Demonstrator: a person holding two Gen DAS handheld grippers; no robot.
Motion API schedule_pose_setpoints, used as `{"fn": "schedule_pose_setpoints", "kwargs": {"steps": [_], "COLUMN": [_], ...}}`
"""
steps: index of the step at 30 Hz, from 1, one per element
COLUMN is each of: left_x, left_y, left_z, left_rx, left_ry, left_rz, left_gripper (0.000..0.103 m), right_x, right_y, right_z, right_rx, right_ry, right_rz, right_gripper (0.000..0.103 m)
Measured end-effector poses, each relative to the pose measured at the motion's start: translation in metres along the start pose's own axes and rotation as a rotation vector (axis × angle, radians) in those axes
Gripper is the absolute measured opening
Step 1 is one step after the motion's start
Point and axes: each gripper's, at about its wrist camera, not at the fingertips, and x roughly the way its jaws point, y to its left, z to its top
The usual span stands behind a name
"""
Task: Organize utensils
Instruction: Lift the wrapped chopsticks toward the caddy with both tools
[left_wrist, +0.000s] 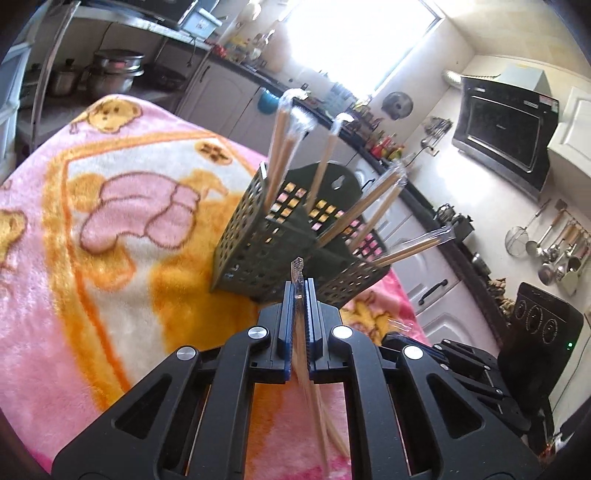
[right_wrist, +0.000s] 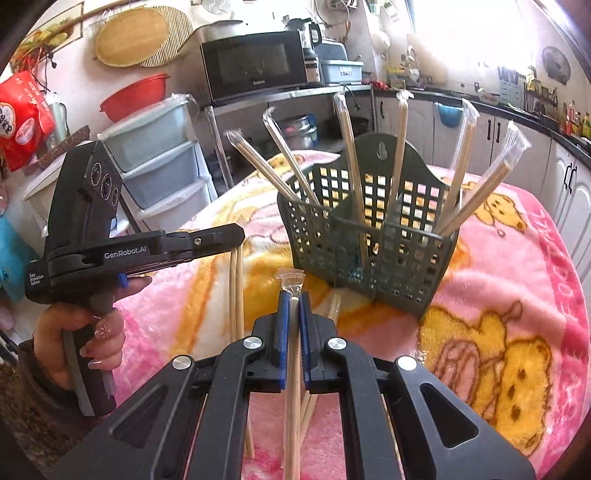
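Note:
A dark green perforated utensil basket (left_wrist: 266, 236) (right_wrist: 373, 236) stands on the pink blanket (left_wrist: 110, 221) (right_wrist: 517, 295). Several pairs of wrapped wooden chopsticks (left_wrist: 284, 147) (right_wrist: 347, 147) lean in its compartments. My left gripper (left_wrist: 300, 291) is shut on a wrapped chopstick pair (left_wrist: 306, 362) just short of the basket's near wall. In the right wrist view the left gripper (right_wrist: 236, 236) is at the left with its chopsticks (right_wrist: 236, 291) hanging down. My right gripper (right_wrist: 293, 299) is shut on another wrapped chopstick pair (right_wrist: 293, 369), a little short of the basket.
More loose chopsticks (right_wrist: 332, 306) lie on the blanket by the basket's foot. A kitchen counter (left_wrist: 406, 184) with cabinets runs behind. A microwave (right_wrist: 255, 66) on a metal rack and plastic drawers (right_wrist: 159, 162) stand behind the table.

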Motion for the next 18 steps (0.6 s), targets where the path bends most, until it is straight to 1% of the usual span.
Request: {"fn": "schedule_pose_setpoints", "kwargs": {"steps": [8,18], "left_x": [-0.010,-0.017], "left_y": [-0.023,-0.055], "left_z": [0.002,0.010], "left_rx": [0.032,0.112], "left_ry": [-0.034,-0.056], "left_rz": [-0.040,-0.091], "left_gripper": [0.002,0.002], "right_x": [-0.016,-0.044], "right_y": [-0.002,-0.008], "right_z": [0.006,0.017], "right_rx": [0.011,0.025], "right_ry": [-0.053,-0.142], "right_rz": [-0.006,-0.027], "right_gripper": [0.006,0.006]}}
